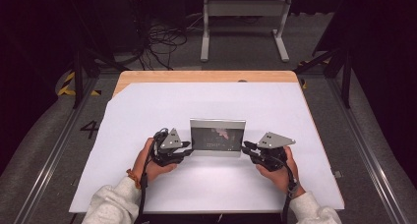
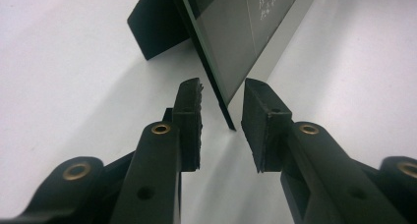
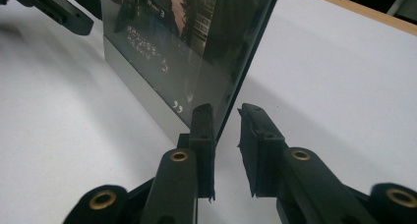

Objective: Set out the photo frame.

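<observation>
A silver picture frame (image 1: 218, 135) with a dark glossy picture stands upright on the white sheet (image 1: 196, 101), facing the person. My left gripper (image 1: 188, 148) is at its left edge, my right gripper (image 1: 246, 148) at its right edge. In the left gripper view the jaws (image 2: 223, 86) straddle the frame's (image 2: 231, 42) thin lower corner with a gap on both sides; its black back stand (image 2: 155, 27) rests on the sheet. In the right gripper view the jaws (image 3: 225, 110) straddle the frame's (image 3: 172, 37) edge, one pad close to the glass, the other apart from it.
The white sheet covers most of a wooden table (image 1: 206, 76). On the floor beyond it stand a white metal stand (image 1: 243, 17) and loose cables (image 1: 157, 42). The left gripper's jaws (image 3: 64, 10) appear far off in the right gripper view.
</observation>
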`<state>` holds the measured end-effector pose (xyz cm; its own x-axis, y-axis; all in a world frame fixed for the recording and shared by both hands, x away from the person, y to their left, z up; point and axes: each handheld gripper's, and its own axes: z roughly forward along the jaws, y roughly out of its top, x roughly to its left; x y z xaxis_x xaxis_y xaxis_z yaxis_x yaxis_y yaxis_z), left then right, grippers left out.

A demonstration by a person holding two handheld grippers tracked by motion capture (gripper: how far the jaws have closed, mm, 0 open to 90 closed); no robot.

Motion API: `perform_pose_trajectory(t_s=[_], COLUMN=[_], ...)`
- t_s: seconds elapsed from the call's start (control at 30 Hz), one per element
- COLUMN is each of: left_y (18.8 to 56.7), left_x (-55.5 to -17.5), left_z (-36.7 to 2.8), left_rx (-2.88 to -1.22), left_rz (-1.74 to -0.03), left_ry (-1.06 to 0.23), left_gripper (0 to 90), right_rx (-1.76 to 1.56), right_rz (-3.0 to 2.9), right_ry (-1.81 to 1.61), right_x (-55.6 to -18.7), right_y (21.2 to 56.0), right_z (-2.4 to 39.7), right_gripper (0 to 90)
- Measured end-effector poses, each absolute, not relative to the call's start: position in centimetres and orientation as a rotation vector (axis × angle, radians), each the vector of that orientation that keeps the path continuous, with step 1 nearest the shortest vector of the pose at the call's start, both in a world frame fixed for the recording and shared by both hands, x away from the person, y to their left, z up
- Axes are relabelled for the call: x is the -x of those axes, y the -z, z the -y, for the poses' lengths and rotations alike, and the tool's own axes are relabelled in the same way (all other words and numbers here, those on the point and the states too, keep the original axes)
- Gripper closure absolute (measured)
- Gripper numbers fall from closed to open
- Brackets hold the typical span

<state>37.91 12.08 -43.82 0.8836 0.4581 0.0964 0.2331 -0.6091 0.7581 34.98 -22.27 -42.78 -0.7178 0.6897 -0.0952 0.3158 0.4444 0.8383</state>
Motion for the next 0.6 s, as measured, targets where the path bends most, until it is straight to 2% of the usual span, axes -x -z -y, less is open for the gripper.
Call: perform_pose_trajectory(t_s=[0.33, 0.53, 0.6], left_y=[43.7, 43.9, 44.0], left_x=[-36.8, -36.1, -35.7], left_z=[-13.3, -13.4, -13.6], left_rx=[-2.222, -2.233, -2.232], left_rz=[-0.504, -0.491, -0.492], left_ry=[-0.371, -0.361, -0.364], left_gripper=[66.6, 65.3, 62.3], right_rx=[-0.816, -0.81, -0.803], right_rz=[-2.286, -2.292, -2.294], right_ry=[-1.155, -1.142, -1.13], right_x=[-34.3, -34.1, -33.9], right_y=[42.8, 42.9, 42.9], right_z=[22.1, 22.0, 21.8], right_gripper=[74.3, 70.8, 66.9])
